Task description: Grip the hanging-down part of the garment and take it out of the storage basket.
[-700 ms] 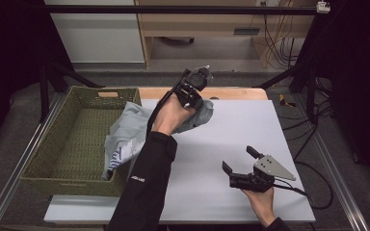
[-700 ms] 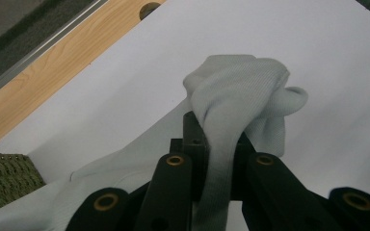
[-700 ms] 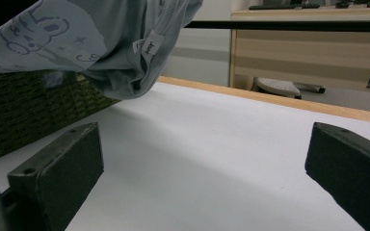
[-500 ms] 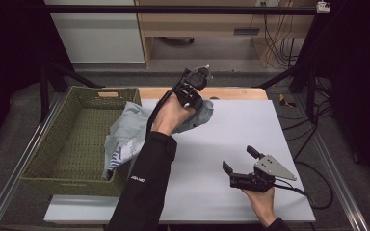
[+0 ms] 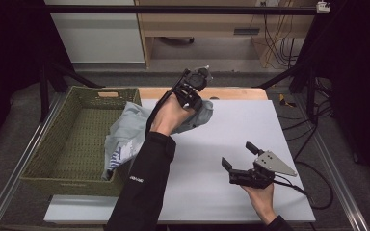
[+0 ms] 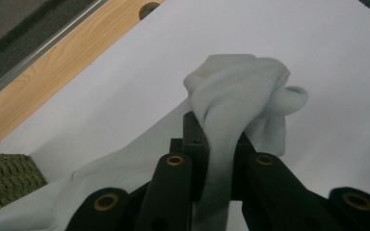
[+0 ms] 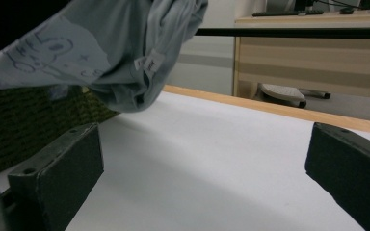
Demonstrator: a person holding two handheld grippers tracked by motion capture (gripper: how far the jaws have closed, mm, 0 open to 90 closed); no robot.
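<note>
- The left hand-held gripper (image 5: 195,85) is clamped on a fold of the pale grey T-shirt (image 5: 125,139), jaws closed with ribbed fabric pinched between them, near the far edge of the worktop (image 5: 250,125).
- The T-shirt hangs from this grip and trails over the rim of the woven basket (image 5: 48,178) at the worktop's left edge; lifting one end probably serves to draw the garment out onto the worktop.
- The right hand-held gripper (image 5: 241,161) sits near the near right corner, jaws wide apart and empty, likely positioned to take a second hold.
</note>
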